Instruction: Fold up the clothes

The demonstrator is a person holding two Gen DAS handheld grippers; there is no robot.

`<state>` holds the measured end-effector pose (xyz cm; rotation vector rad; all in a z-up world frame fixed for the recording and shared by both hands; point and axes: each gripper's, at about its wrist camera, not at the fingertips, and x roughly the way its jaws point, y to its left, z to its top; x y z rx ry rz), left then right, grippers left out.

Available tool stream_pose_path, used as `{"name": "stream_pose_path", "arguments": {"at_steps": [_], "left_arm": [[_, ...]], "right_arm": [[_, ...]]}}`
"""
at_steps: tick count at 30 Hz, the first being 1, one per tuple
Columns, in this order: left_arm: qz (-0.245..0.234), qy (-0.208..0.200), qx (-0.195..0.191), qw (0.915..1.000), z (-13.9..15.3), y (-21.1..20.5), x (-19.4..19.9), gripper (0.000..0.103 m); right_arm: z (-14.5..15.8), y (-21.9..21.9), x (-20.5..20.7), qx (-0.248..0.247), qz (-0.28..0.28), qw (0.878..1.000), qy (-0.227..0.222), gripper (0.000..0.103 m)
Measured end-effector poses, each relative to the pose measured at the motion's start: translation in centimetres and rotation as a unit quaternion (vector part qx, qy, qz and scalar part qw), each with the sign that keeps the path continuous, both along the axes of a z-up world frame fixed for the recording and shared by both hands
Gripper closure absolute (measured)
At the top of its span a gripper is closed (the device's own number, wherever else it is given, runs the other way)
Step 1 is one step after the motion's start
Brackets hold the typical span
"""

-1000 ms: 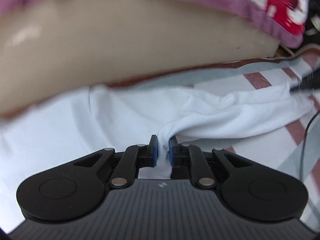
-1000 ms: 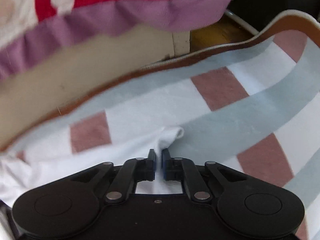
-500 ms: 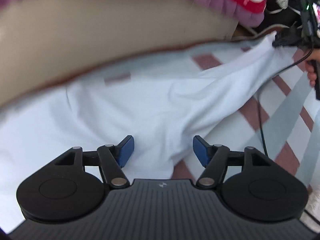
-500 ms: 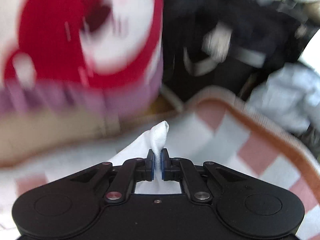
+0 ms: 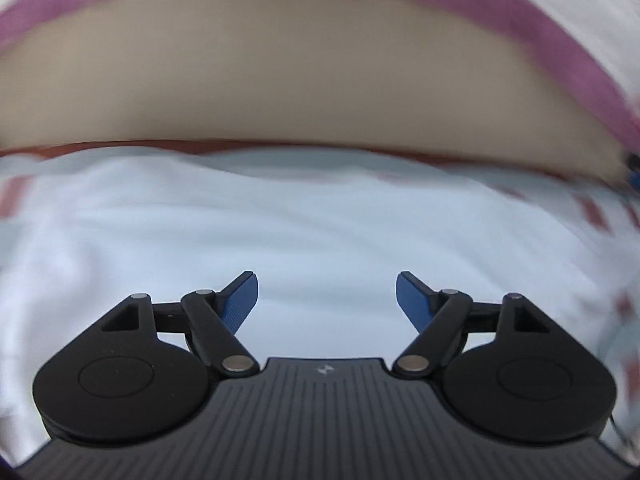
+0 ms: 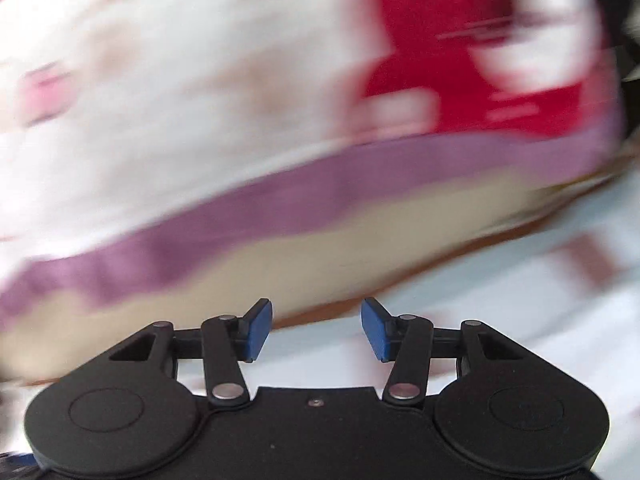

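Observation:
A white garment (image 5: pixel 280 232) lies spread over a mat with reddish squares and grey stripes (image 5: pixel 592 212); the picture is blurred by motion. My left gripper (image 5: pixel 326 300) hovers above the cloth, jaws opening wide, nothing between its blue pads (image 5: pixel 240 300). In the right wrist view my right gripper (image 6: pixel 317 330) is opening too, and its blue pads (image 6: pixel 376 332) hold nothing. White cloth (image 6: pixel 500 320) lies below and to the right of it.
A beige padded edge (image 5: pixel 304 92) runs along the far side of the mat, topped by a bedcover with a purple frill (image 6: pixel 320 196) and a red and white print (image 6: pixel 460 60). The mat's brown border (image 5: pixel 120 148) meets that edge.
Both grippers let go of the white garment, the left first and then the right. Their jaws went from pinched on cloth to wide apart, and the cloth now lies on the mat.

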<state>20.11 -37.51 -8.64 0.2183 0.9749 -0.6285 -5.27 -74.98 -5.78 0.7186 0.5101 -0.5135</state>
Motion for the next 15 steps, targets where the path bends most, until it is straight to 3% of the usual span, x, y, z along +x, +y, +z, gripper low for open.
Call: {"name": "stream_pose_path", "arguments": {"at_steps": [3,6,8,12,15], "left_arm": [[0.071,-0.051,0.019,0.9960,0.3,2.0,2.2,0.027],[0.089,-0.053,0.007,0.9946,0.1,2.5,3.1,0.027],[0.072,-0.059,-0.008,0.9956,0.0,1.7,2.9,0.027],[0.000,-0.082,-0.016,0.9965,-0.2,-2.1,1.8,0.027],[-0.052,-0.082,-0.015,0.9952,-0.7,-5.7,1.6,0.027]], "right_arm": [[-0.2,4.3,5.8,0.040,0.136,0.987,-0.073,0.048],[-1.7,9.3,10.1,0.035,0.248,0.966,-0.061,0.049],[-2.9,11.8,11.6,-0.002,0.267,0.963,-0.027,0.049],[-4.5,12.5,12.6,-0.044,0.259,0.965,0.020,0.049],[-5.4,11.7,12.4,-0.009,0.261,0.965,0.024,0.048]]}}
